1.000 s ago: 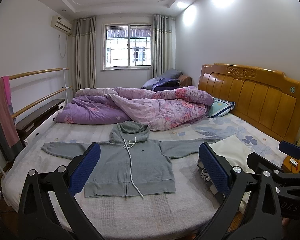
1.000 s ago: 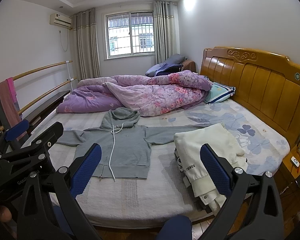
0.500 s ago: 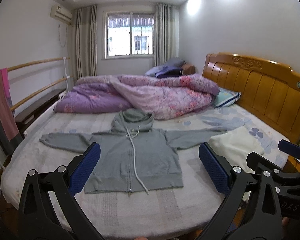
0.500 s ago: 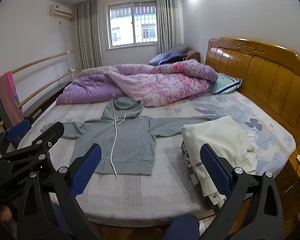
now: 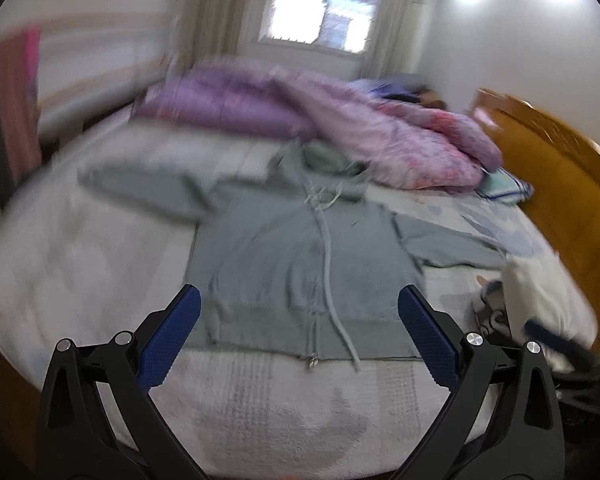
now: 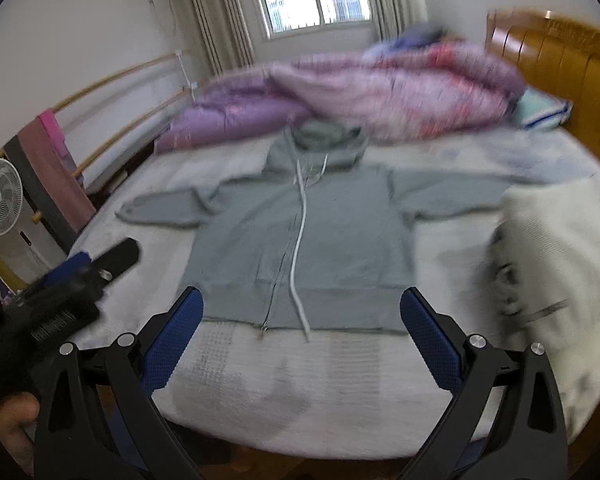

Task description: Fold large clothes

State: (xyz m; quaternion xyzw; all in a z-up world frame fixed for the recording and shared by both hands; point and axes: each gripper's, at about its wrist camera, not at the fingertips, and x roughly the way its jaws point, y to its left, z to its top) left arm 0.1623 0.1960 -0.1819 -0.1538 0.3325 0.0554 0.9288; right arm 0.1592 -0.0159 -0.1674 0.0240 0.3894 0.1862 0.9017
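A grey zip hoodie (image 5: 292, 264) lies flat and face up on the bed (image 5: 260, 400), sleeves spread out, hood toward the far side, white drawstring down the front. It also shows in the right wrist view (image 6: 300, 236). My left gripper (image 5: 298, 336) is open and empty, held above the hoodie's hem near the bed's front edge. My right gripper (image 6: 300, 336) is open and empty, also over the hem. The left gripper's body shows at the left of the right wrist view (image 6: 60, 284). Both views are motion-blurred.
A stack of folded cream clothes (image 6: 552, 264) sits on the bed right of the hoodie. A purple and pink quilt (image 6: 360, 92) is heaped behind the hood. A wooden headboard (image 5: 560, 184) stands at right. A fan (image 6: 0, 200) and towel rail (image 6: 52, 160) stand at left.
Both grippers have moved forward and tilted down toward the bed, so the hoodie looks larger and its hem sits between the fingers. Both stay open.
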